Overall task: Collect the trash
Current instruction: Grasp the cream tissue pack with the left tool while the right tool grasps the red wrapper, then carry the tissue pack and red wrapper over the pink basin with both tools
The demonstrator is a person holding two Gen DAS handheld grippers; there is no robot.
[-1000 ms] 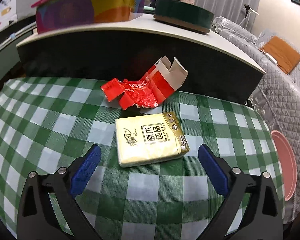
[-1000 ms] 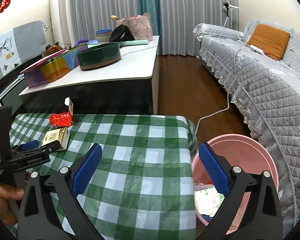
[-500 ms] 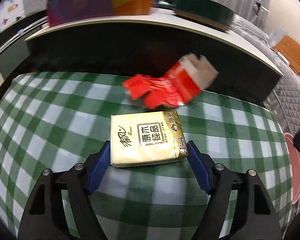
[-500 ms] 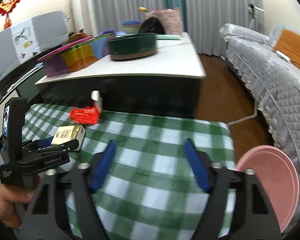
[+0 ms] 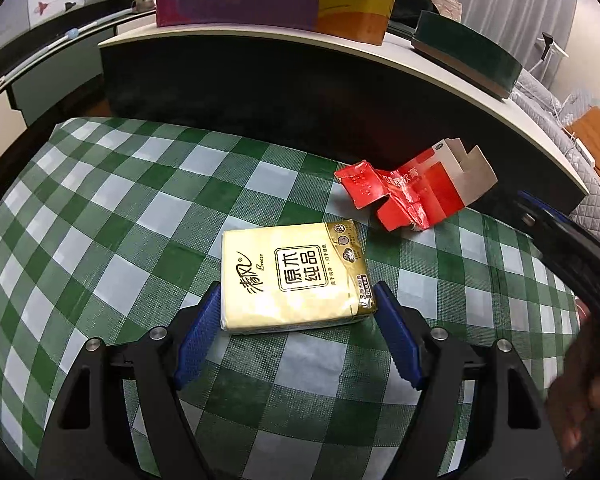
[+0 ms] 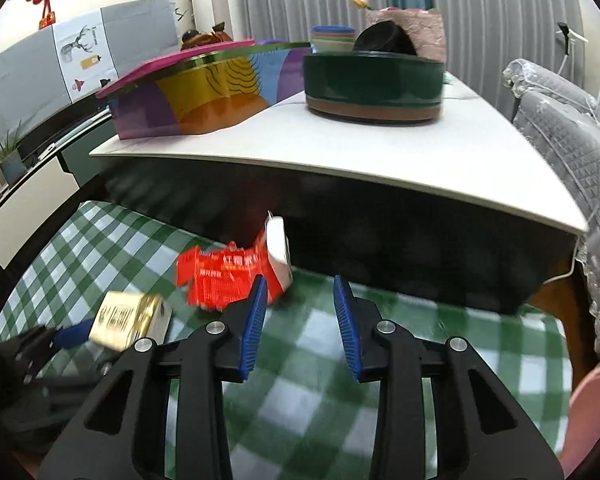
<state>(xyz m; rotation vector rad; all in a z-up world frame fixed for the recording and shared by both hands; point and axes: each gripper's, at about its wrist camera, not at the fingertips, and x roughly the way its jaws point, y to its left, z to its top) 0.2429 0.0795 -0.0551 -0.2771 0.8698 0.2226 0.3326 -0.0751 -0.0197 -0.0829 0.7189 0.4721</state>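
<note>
A yellow tissue pack (image 5: 292,276) lies on the green checked cloth (image 5: 100,240). My left gripper (image 5: 298,292) is shut on its near end, one blue pad against each side. Beyond it, by the black table side, lies a crumpled red and white carton (image 5: 412,192). In the right wrist view the carton (image 6: 236,276) sits just past the left fingertip of my right gripper (image 6: 299,282). Its jaws are closing with only cloth between them. The tissue pack (image 6: 128,320) and left gripper (image 6: 60,340) show at lower left. The right gripper's dark body (image 5: 560,232) enters the left wrist view.
A white-topped table with a black side (image 6: 380,152) rises behind the cloth, carrying a colourful box (image 6: 204,96) and a green round tin (image 6: 374,80). A pink bin (image 6: 592,408) stands at the lower right and a grey-covered sofa (image 6: 560,140) at the right. A hand (image 5: 588,400) shows lower right.
My left gripper moved forward and closed onto the tissue pack. My right gripper swung left from the pink bin toward the red carton while its jaws narrowed.
</note>
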